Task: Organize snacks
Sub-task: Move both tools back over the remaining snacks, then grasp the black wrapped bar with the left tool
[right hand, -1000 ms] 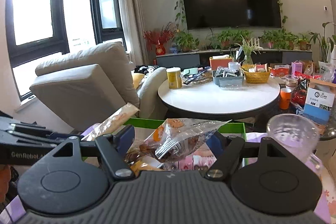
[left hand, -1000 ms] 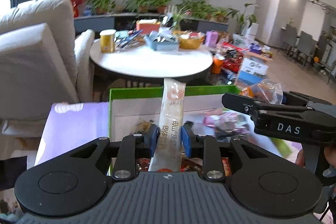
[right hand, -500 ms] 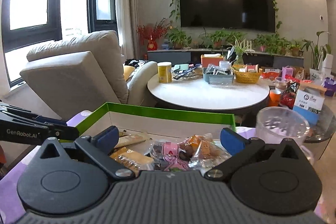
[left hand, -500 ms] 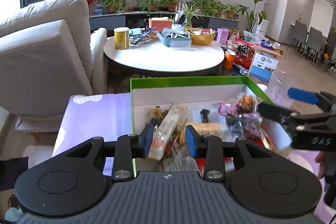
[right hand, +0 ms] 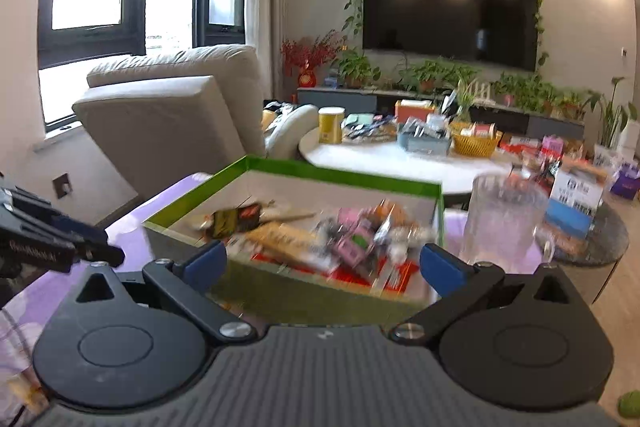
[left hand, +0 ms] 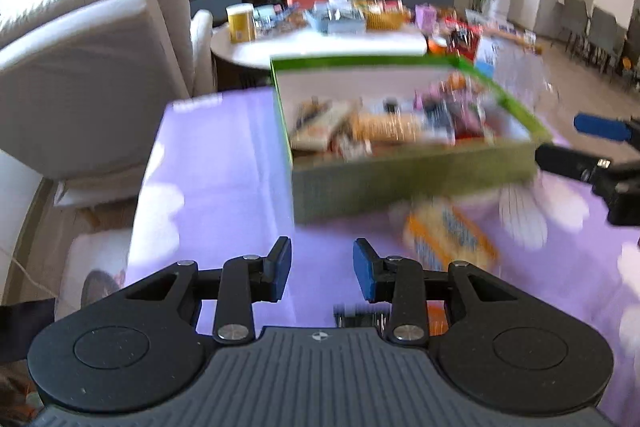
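A green box [left hand: 412,183] with white inner walls stands on the purple tablecloth [left hand: 224,163] and holds several snack packets [left hand: 384,125]. It also shows in the right wrist view [right hand: 296,171], snacks [right hand: 352,239] inside. My left gripper [left hand: 322,269] is open and empty, above the cloth in front of the box. An orange snack packet [left hand: 448,235] lies on the cloth just right of it. My right gripper [right hand: 322,261] is wide open and empty, in front of the box's near wall. It shows at the right of the left wrist view [left hand: 592,147].
A clear glass mug [right hand: 506,219] stands right of the box. A beige armchair [left hand: 92,67] is to the left. A round white table [right hand: 400,163] with a yellow can [right hand: 330,126], a basket and clutter stands behind. The views are motion-blurred.
Both grippers let go of their packets into the box: the left a long stick packet, the right a clear bag. Both then drew back toward me; the left now hangs over the cloth.
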The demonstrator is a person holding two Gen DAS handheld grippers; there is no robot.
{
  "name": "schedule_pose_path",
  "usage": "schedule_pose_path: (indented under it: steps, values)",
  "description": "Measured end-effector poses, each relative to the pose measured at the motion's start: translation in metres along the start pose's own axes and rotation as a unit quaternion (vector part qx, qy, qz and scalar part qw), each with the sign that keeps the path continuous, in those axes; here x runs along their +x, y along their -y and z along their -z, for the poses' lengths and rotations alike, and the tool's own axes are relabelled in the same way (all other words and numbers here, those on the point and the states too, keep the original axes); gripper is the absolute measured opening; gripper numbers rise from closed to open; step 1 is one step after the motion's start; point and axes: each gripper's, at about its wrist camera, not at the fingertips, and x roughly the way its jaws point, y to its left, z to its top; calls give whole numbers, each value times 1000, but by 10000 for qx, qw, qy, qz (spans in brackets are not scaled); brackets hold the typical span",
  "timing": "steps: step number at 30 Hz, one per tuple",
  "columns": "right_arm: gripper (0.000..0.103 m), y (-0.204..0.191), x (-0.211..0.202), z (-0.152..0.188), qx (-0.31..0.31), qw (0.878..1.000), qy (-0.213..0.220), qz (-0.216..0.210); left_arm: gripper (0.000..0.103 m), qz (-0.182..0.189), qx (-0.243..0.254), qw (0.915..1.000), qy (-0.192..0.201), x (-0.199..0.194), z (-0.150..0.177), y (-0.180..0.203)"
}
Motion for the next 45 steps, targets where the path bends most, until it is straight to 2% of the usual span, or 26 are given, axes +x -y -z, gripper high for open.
schedule_pose_path:
  steps: [6,9,12,15,18,22,24,30,35,41,45]
  values:
    - [52,-8,-10,23,37,9993,-363,-104,32,131,274,9981,-529,2,29,7]
    - [52,-10,-17,35,107,9987,-495,-74,32,110,551,9975,-438,-3,37,16]
    - [52,-10,-25,41,182,9984,-541,5,32,96,626,9971,-411,-5,42,25]
    - [52,-9,-31,47,260,9980,-566,81,33,220,712,9948,-688,0,50,40]
    - [52,-9,-37,53,330,9976,-589,147,33,151,851,9949,-528,-4,56,62]
    - [52,-10,-46,61,396,9971,-642,71,33,521,786,9936,-630,-4,53,80]
    - [52,-13,-51,64,345,9972,-659,-84,33,515,800,9934,-637,-2,53,84]
    - [52,-32,-64,73,-7,9963,-698,-502,33,325,603,9959,-587,-6,51,71]
    - [52,-58,-63,84,-680,9892,-929,-911,33,194,510,9967,-606,-4,47,60]
    - [52,-77,-46,89,-701,9863,-1103,-1006,33,242,539,9963,-619,-1,44,60]
    - [52,-86,-34,91,-718,9864,-1196,-867,33,297,399,9969,-606,-1,42,52]
